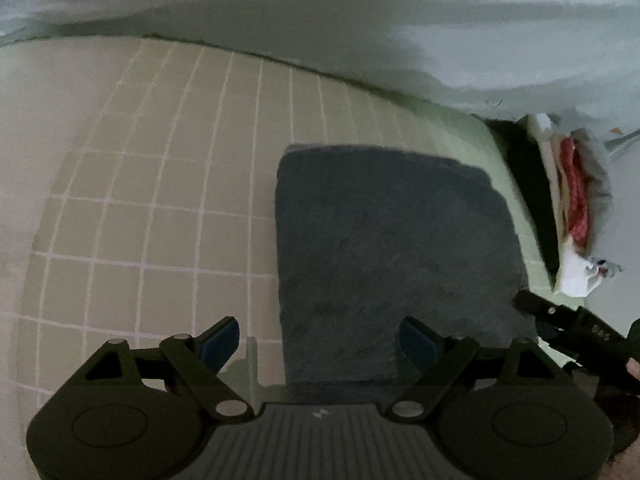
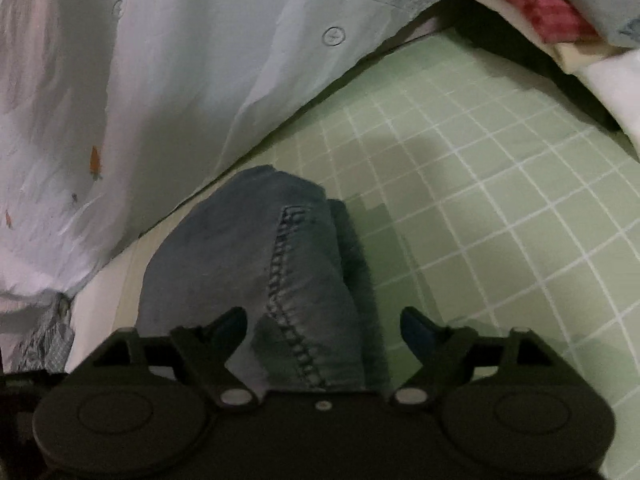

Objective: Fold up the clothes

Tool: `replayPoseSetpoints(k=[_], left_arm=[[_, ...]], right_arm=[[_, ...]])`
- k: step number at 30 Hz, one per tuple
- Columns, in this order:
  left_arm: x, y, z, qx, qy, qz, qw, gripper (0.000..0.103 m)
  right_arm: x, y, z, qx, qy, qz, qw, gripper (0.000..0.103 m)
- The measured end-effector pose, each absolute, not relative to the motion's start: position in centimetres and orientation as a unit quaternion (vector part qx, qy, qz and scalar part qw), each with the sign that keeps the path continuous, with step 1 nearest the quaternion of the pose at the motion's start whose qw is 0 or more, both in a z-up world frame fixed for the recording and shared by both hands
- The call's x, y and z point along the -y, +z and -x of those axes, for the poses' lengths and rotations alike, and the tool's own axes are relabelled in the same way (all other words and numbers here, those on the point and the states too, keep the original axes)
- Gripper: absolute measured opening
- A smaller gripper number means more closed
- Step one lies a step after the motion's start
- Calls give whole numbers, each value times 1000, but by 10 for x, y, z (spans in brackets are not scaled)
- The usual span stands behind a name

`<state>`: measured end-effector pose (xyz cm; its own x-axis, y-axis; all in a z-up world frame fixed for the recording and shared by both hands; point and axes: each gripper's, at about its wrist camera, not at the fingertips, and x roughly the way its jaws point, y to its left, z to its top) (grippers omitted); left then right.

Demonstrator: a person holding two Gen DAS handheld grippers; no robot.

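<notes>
A folded dark blue denim garment (image 1: 396, 248) lies flat on the green grid mat (image 1: 160, 200). My left gripper (image 1: 320, 344) hovers open over its near left edge, nothing between the fingers. In the right wrist view the same denim (image 2: 256, 272) shows a stitched seam and a folded edge, and my right gripper (image 2: 324, 332) stands open just above its near end. The right gripper's dark body (image 1: 576, 332) shows at the right edge of the left wrist view.
A pale sheet with small prints (image 2: 160, 60) covers the area beyond the mat. A stack of folded clothes, white, cream and red (image 1: 572, 192), sits at the mat's far right; the same stack of clothes (image 2: 532, 4) appears top right. The green mat (image 2: 480, 200) stretches right.
</notes>
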<state>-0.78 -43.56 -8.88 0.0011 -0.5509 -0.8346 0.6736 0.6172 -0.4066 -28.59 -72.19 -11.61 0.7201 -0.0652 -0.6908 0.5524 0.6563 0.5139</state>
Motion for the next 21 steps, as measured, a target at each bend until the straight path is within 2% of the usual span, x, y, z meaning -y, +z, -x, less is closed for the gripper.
replayPoseSetpoints(k=[10, 13, 16, 17, 21], left_arm=[[453, -116, -5, -585, -442, -56, 677, 92], [454, -120, -10, -593, -446, -34, 670, 92], [455, -124, -13, -594, -457, -6, 662, 91], [456, -125, -13, -595, -462, 5, 658, 89], [463, -125, -10, -613, -484, 30, 624, 59]], right_arm=[[735, -137, 284, -306, -148, -459, 821, 88], [737, -143, 278, -293, -137, -486, 812, 99], [737, -148, 271, -283, -122, -508, 805, 102], [735, -149, 268, -281, -115, -513, 803, 102], [723, -154, 265, -267, -71, -550, 788, 100]])
